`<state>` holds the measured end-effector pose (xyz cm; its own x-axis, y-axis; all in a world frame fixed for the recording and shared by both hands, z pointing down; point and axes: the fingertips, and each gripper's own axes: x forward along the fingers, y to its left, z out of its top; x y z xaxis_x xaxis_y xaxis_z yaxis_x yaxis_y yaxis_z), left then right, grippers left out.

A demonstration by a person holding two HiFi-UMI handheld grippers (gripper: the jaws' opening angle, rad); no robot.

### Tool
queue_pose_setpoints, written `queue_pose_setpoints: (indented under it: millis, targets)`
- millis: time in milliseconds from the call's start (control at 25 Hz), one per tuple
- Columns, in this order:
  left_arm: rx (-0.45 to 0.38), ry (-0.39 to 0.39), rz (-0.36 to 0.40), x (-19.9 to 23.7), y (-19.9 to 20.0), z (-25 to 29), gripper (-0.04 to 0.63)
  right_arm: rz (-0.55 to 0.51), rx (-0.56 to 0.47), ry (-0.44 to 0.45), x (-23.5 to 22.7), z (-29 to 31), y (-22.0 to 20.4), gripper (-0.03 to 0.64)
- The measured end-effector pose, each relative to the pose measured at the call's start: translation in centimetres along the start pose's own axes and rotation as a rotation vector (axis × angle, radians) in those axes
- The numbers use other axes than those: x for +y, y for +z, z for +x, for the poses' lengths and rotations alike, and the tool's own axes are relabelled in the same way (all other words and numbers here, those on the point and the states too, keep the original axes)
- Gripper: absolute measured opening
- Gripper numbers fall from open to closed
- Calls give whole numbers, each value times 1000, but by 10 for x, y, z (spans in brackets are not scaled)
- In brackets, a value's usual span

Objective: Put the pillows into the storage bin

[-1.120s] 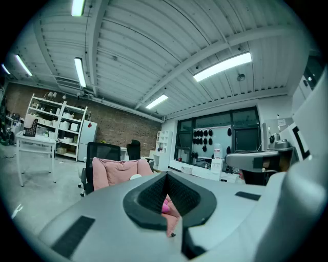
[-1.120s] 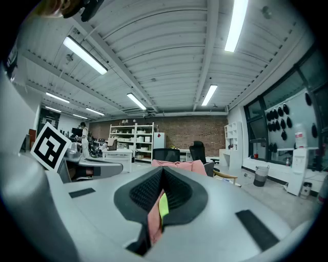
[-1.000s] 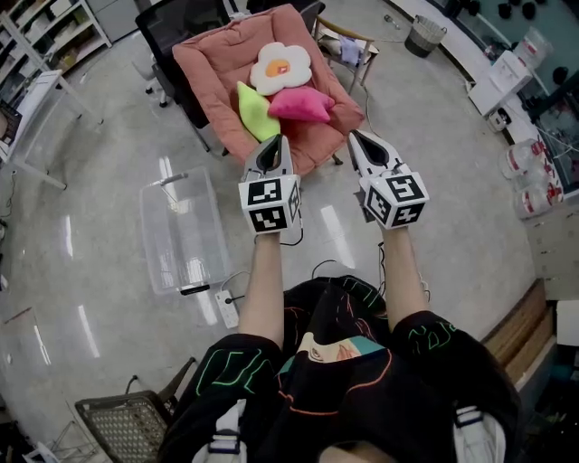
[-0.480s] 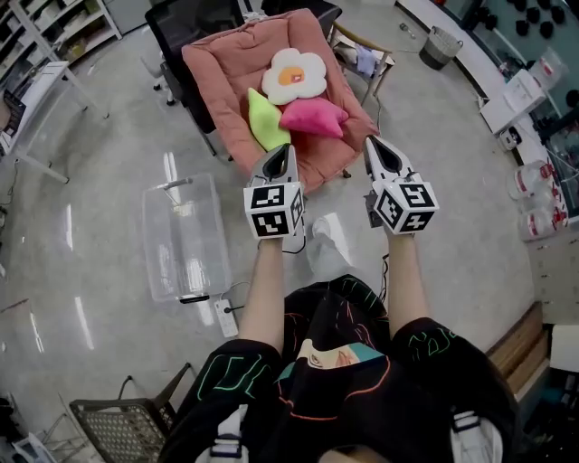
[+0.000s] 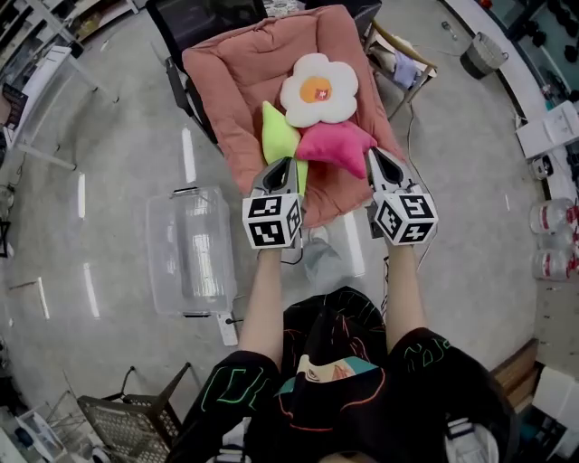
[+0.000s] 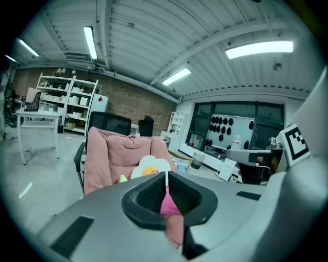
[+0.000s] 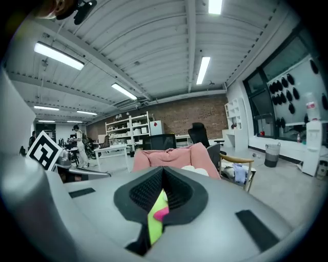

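Observation:
Three pillows lie on a pink cushioned chair [image 5: 237, 86]: a white flower pillow [image 5: 318, 90], a lime green one [image 5: 277, 136] and a hot pink one [image 5: 336, 146]. My left gripper [image 5: 280, 164] hovers at the chair's front edge, just short of the green pillow. Its jaws are starting to open, still nearly together, with nothing between them. My right gripper [image 5: 374, 155] is shut and empty beside the pink pillow. The clear storage bin [image 5: 192, 249] stands on the floor to the left. Past the left gripper [image 6: 166, 175] I see the flower pillow [image 6: 148, 166].
A black office chair [image 5: 194, 16] stands behind the pink one. A wooden chair with cloth on it [image 5: 404, 61] and a grey waste bin [image 5: 484, 54] are at the back right. A wire basket [image 5: 127, 425] sits near left, and a power strip [image 5: 228, 327] lies by the bin.
The chair and pillows have come closer. Both grippers have moved forward, from short of the chair to its front edge beside the pillows.

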<state>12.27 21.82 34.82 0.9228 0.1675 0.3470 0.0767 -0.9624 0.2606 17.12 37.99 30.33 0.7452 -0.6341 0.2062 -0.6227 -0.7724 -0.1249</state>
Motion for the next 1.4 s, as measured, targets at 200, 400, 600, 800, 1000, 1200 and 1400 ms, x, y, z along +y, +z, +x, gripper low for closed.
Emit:
queue_pose_setpoints:
  millis: [200, 400, 600, 800, 1000, 1200, 1400]
  targets:
    - [143, 36, -44, 30, -13, 120, 32, 27, 100, -1, -73, 99, -22, -2]
    - [251, 124, -105, 64, -21, 214, 55, 28, 193, 1, -141, 176, -41, -2]
    - [343, 176, -132, 88, -42, 263, 69, 60, 278, 15, -178, 229, -74, -2]
    - [400, 193, -176, 104, -62, 291, 112, 74, 355, 37, -187, 267, -105, -2]
    - [434, 227, -250, 119, -78, 315, 194, 90, 456, 82, -191, 296, -136, 104]
    - [479, 247, -295, 131, -101, 336, 300, 108, 543, 105, -198, 325, -168, 213]
    - [522, 226, -326, 133, -120, 357, 333, 152, 648, 95, -207, 347, -205, 329]
